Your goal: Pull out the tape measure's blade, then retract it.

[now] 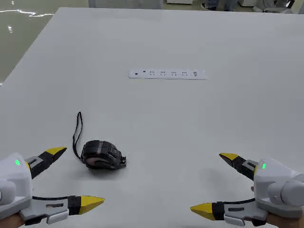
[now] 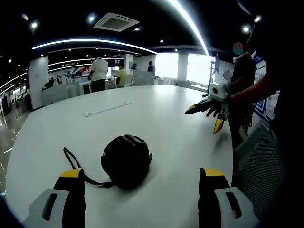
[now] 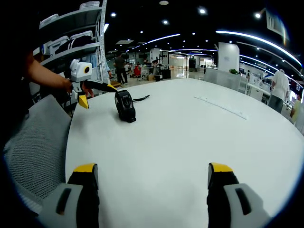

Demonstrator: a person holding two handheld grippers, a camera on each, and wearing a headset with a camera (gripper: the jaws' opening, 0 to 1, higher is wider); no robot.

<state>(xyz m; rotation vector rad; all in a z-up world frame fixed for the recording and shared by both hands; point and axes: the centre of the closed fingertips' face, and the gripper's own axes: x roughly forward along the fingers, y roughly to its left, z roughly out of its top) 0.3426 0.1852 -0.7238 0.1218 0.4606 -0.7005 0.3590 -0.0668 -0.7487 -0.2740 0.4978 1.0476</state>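
A black tape measure (image 1: 102,155) lies on the white table (image 1: 190,114), its black wrist strap (image 1: 77,130) trailing away toward the far side; the blade is not out. My left gripper (image 1: 66,178) stands open just to the left of it, with the tape measure (image 2: 126,160) a short way ahead between its yellow-tipped fingers (image 2: 71,178). My right gripper (image 1: 219,183) is open near the table's front right, well apart from the tape measure (image 3: 125,106), with nothing between its fingers. The right gripper (image 2: 209,107) also appears in the left gripper view, and the left gripper (image 3: 92,92) in the right gripper view.
A white power strip (image 1: 167,74) lies flat on the table beyond the tape measure. A grey mesh chair (image 3: 33,142) sits by the table's near edge. People stand far off at other tables (image 2: 99,73).
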